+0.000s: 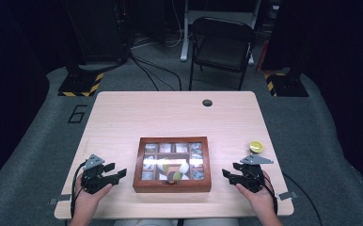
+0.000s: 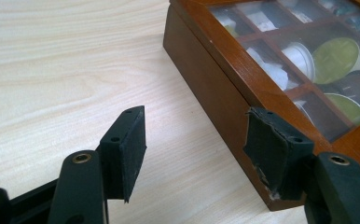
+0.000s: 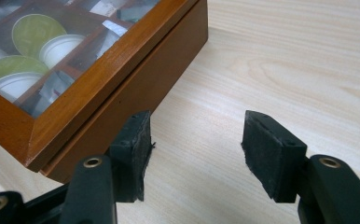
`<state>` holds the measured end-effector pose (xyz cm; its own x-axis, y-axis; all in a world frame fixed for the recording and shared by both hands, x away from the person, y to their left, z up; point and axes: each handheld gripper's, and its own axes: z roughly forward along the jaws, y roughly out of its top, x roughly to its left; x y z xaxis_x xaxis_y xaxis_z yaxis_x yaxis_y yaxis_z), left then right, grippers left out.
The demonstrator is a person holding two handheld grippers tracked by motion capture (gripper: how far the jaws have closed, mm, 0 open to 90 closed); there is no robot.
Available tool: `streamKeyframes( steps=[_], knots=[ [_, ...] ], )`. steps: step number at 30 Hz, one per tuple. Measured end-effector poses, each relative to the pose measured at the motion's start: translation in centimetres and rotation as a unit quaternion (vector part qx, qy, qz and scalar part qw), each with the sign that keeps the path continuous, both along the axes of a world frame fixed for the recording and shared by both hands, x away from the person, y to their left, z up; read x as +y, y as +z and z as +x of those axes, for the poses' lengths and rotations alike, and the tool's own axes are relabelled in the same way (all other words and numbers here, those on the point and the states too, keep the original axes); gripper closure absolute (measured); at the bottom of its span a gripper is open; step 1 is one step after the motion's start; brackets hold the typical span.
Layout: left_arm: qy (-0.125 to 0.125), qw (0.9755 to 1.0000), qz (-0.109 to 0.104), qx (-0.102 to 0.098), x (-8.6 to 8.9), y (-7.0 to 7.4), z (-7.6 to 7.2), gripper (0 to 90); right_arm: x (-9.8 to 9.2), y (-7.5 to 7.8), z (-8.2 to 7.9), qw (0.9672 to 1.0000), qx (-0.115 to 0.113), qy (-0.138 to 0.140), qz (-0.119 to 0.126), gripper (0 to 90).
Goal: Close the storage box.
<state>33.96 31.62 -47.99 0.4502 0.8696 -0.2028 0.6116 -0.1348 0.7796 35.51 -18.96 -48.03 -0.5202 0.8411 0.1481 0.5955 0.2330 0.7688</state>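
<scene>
Box: wooden box (image 1: 172,165), glass lid shut, mid-counter (image 1: 123,117).
Left claw (image 1: 116,172): open, empty — flanking box.
Right claw (image 1: 227,175): open, empty — likewise, poised to grip.

Wooden glass-lidded box (image 1: 172,186), closed, table's near-centre

In the left gripper view the wooden box (image 2: 225,93) runs off the top and right edges, and its near corner sits behind the right pad of the left tool (image 2: 194,151). In the right gripper view the box (image 3: 99,93) is cut by the top and left edges. From above, glare on its glass lid (image 1: 172,161) blurs the contents. The yellow thing (image 1: 256,147) near the table's right edge is too small to identify.
</scene>
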Motion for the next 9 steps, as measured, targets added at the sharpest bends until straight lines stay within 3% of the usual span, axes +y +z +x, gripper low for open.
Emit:
streamKeyframes(
  steps=[6, 9],
  knots=[
    [-0.018, 0.9998, -0.006, -0.008, -0.4, 0.2, -0.6, 37.5, 0.3, -0.1, -0.1, 0.9999, -0.002, 0.007, -0.011, 40.4],
    [-0.053, 0.9985, -0.012, -0.007, -1.4, 0.4, -1.5, 35.9, 0.6, 0.2, -0.5, 0.9994, -0.021, 0.026, -0.004, 38.6]
  ],
)
